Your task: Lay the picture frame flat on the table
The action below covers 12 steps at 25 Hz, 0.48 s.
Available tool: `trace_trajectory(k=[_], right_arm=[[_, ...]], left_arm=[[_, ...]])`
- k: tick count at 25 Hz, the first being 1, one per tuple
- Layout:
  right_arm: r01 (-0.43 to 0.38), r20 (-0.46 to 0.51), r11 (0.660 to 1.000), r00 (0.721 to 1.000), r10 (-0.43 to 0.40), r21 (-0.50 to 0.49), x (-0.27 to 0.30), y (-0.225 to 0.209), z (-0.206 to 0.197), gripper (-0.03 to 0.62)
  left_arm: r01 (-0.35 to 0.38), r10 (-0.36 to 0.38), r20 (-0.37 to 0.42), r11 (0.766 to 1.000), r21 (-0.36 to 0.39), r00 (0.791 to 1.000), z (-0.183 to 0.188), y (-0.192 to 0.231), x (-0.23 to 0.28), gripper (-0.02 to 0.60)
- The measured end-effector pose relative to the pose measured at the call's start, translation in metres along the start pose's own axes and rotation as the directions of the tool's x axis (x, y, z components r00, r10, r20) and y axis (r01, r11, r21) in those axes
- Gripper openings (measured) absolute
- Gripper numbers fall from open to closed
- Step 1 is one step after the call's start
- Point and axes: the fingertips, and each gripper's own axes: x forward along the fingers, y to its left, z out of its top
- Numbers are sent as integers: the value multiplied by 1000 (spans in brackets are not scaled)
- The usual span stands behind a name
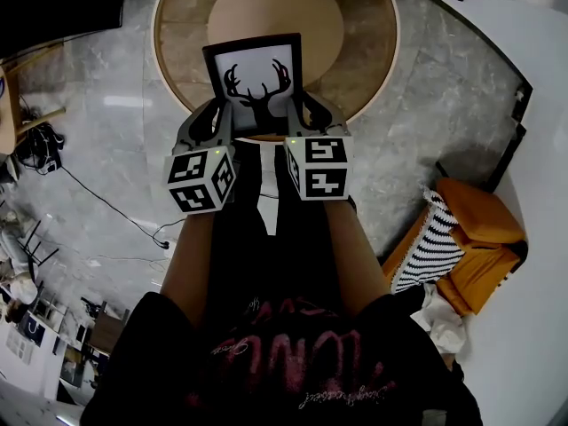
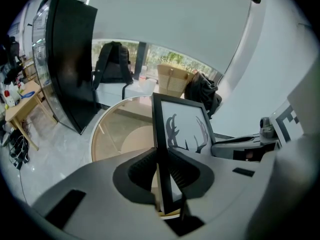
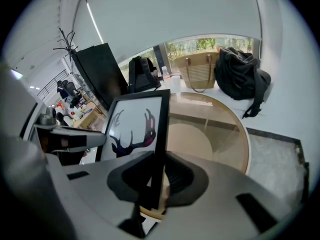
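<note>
A black picture frame [image 1: 255, 82] with a white print of a deer's antlered head stands tilted over the near edge of a round wooden table [image 1: 364, 51]. My left gripper [image 1: 213, 118] is shut on the frame's left edge, and my right gripper [image 1: 306, 114] is shut on its right edge. In the left gripper view the frame [image 2: 177, 129] runs edge-on between the jaws of that gripper [image 2: 161, 171]. The right gripper view shows the frame [image 3: 135, 129] clamped the same way in its gripper [image 3: 156, 176]. The frame's bottom edge is hidden behind the grippers.
The table has a lighter round centre [image 1: 275, 11]. Grey marble floor [image 1: 106, 140] surrounds it, with a cable [image 1: 115, 207] at the left. An orange seat with a striped cushion [image 1: 461, 238] stands at the right. A black bag [image 3: 240, 76] and woven basket [image 3: 197, 69] sit beyond the table.
</note>
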Motion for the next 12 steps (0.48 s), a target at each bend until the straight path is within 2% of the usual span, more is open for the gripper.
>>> trace_trajectory(k=[12], right_arm=[[-7, -63, 999, 998, 9, 37, 27, -3, -40, 81]], left_arm=[[-7, 6, -66, 1000, -16, 998, -38, 11, 22, 72]])
